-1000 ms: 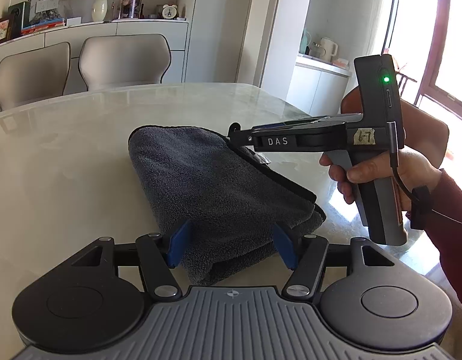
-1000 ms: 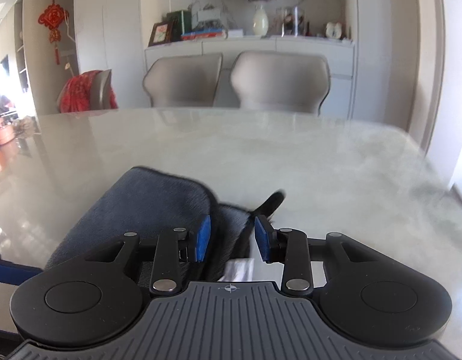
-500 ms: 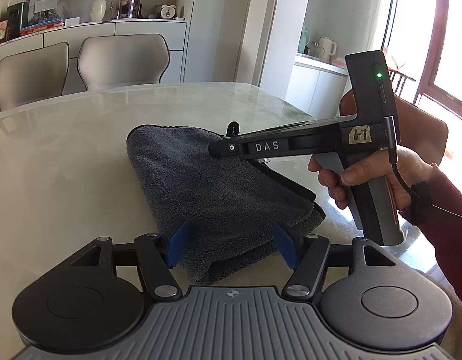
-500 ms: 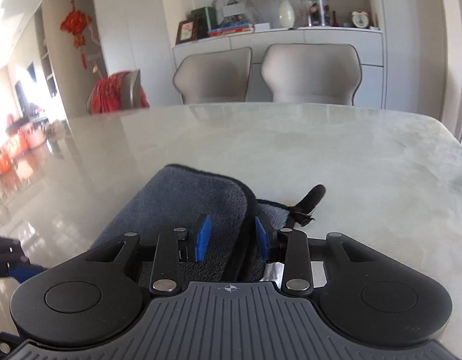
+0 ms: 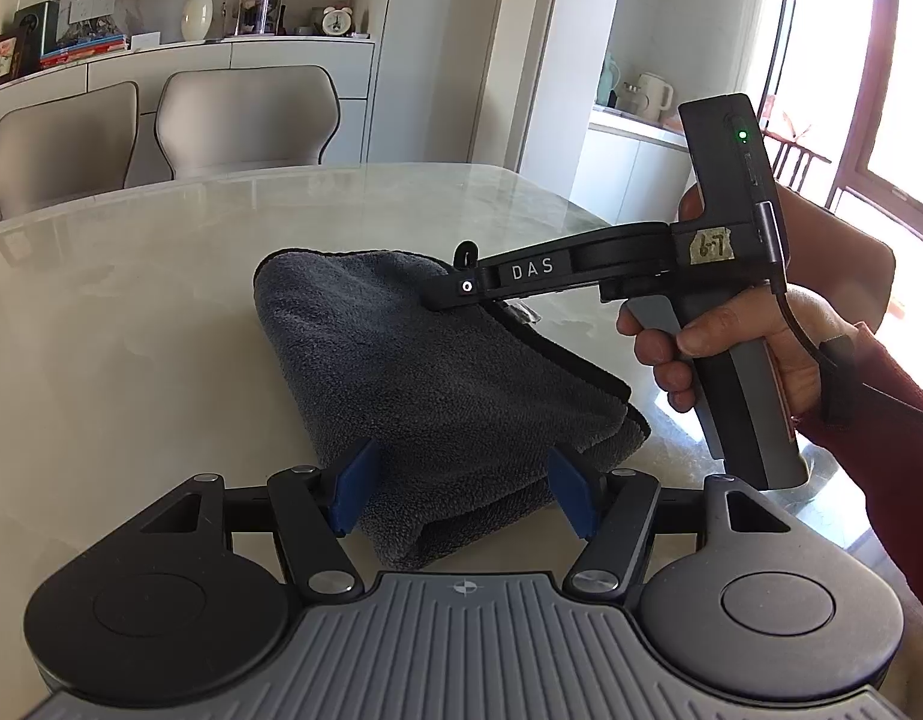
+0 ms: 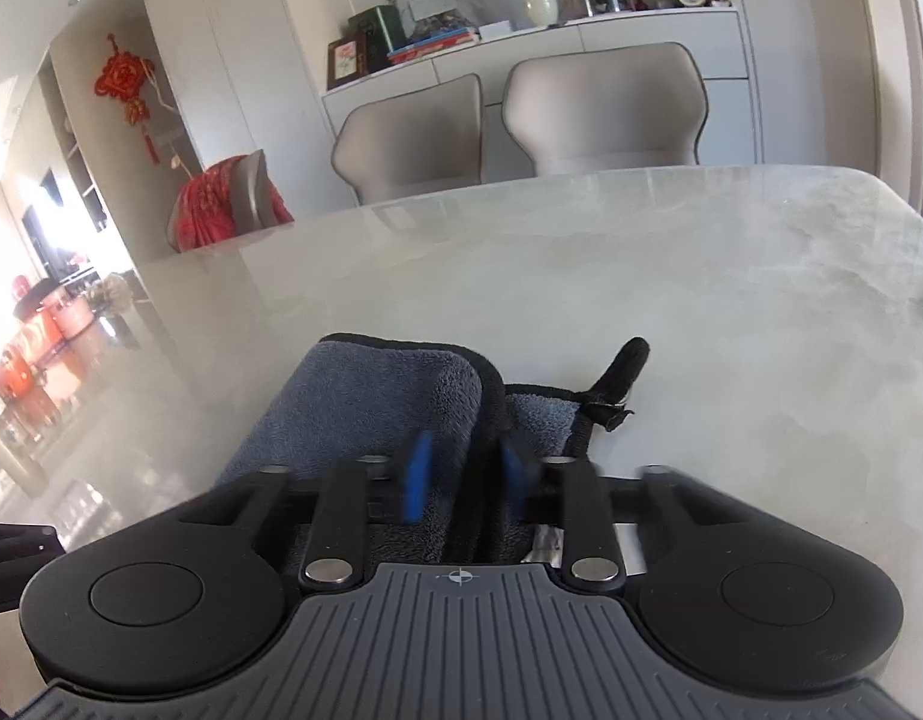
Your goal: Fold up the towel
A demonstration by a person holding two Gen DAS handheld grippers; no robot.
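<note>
A dark grey towel (image 5: 437, 378) lies folded into a thick bundle on the marble table (image 5: 131, 324). My left gripper (image 5: 464, 495) is open, its blue pads either side of the towel's near end. My right gripper (image 6: 461, 477) hangs over the towel's far right corner, which also shows in the right wrist view (image 6: 371, 402). Its blue pads stand a little apart around the black-edged fold, not pressing it. In the left wrist view the right gripper's tip (image 5: 455, 294) sits just above the towel. A black hanging loop (image 6: 620, 369) sticks out from the corner.
Two beige chairs (image 5: 245, 114) stand at the table's far side before a white sideboard (image 5: 179, 54) with a vase and books. The table's right edge (image 5: 587, 210) curves close behind the towel. A red-draped chair (image 6: 221, 204) stands at the left.
My right gripper has swung left and tilted down over the towel's corner, and its pads have spread slightly. The left gripper and the towel have stayed put.
</note>
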